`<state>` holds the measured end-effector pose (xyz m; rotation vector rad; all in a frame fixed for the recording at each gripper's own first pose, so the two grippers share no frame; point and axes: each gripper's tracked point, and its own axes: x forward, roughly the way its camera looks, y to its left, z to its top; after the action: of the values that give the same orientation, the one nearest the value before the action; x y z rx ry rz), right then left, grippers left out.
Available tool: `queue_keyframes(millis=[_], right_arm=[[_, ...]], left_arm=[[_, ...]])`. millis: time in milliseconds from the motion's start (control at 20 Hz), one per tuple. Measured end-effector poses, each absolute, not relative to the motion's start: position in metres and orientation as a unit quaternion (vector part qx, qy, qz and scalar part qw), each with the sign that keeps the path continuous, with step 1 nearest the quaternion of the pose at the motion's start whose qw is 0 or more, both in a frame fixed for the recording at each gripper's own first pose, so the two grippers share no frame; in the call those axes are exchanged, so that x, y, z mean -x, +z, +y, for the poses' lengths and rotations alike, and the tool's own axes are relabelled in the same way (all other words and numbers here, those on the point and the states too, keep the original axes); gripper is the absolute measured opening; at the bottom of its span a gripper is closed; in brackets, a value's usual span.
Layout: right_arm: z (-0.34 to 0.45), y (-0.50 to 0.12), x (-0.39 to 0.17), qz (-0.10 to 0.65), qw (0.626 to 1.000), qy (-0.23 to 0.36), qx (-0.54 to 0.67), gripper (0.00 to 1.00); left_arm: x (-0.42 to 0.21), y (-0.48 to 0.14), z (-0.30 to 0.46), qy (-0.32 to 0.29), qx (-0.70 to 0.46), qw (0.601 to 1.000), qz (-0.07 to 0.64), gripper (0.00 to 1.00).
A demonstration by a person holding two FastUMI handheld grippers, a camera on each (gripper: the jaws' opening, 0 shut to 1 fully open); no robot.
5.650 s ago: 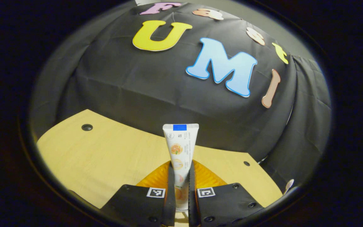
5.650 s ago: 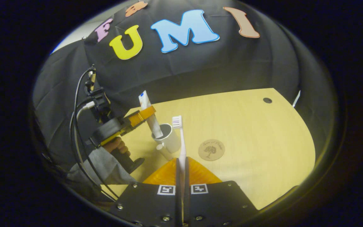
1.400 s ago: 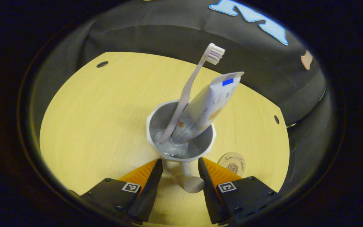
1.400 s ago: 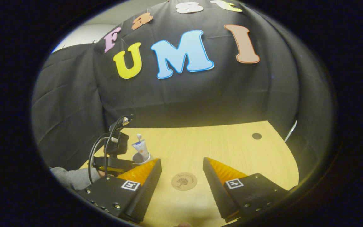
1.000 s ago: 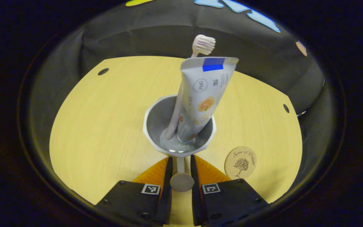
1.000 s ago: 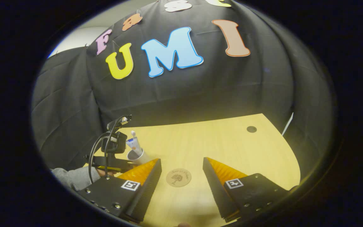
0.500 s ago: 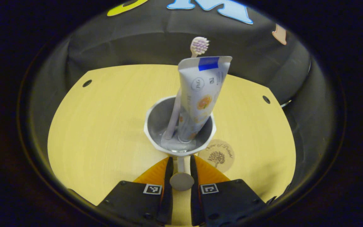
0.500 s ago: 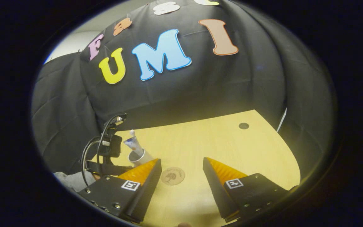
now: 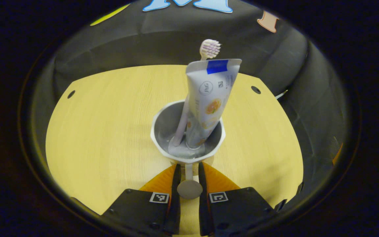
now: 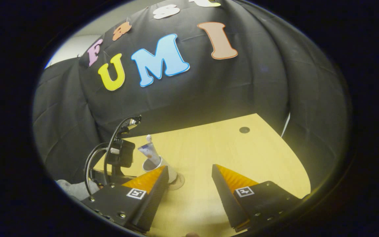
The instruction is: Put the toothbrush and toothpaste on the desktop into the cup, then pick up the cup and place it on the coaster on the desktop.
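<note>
Left gripper [image 9: 188, 179] clamped on the cup's handle [image 9: 189, 186], cup [image 9: 187, 131] with toothbrush [image 9: 209, 48] and toothpaste [image 9: 209, 95] just ahead, now carried over the coaster [image 10: 178, 182], a moment ago off to its right; right gripper [image 10: 189, 177] gapes idle; lowering likely remains.

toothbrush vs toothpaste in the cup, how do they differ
The toothbrush is a thin stick with a bristled head; the toothpaste is a wide flat tube with printing. The toothbrush head rises a little above the toothpaste's flat end. The toothbrush sits mostly behind the toothpaste in the left gripper view. Both stand leaning in the cup, bottoms down.
</note>
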<state>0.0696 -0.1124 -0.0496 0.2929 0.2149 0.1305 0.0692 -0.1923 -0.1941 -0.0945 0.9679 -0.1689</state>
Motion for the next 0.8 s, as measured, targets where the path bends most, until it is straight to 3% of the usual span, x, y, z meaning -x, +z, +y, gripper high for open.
queue_keyframes(millis=[600, 650, 750, 800], right_arm=[[-0.116, -0.054, -0.076, 0.115, 0.978, 0.066, -0.164, 0.83], [-0.115, -0.054, -0.076, 0.115, 0.978, 0.066, -0.161, 0.83], [-0.114, -0.052, -0.075, 0.114, 0.979, 0.066, -0.154, 0.83], [-0.114, -0.05, -0.076, 0.112, 0.98, 0.065, -0.149, 0.83]], left_arm=[[-0.137, -0.156, -0.16, -0.072, 0.007, 0.875, 0.479, 0.3], [-0.107, -0.179, -0.188, -0.076, 0.008, 0.875, 0.477, 0.33], [-0.124, -0.161, -0.17, -0.086, 0.029, 0.876, 0.473, 0.36], [-0.123, -0.155, -0.171, -0.091, 0.039, 0.878, 0.469, 0.43]])
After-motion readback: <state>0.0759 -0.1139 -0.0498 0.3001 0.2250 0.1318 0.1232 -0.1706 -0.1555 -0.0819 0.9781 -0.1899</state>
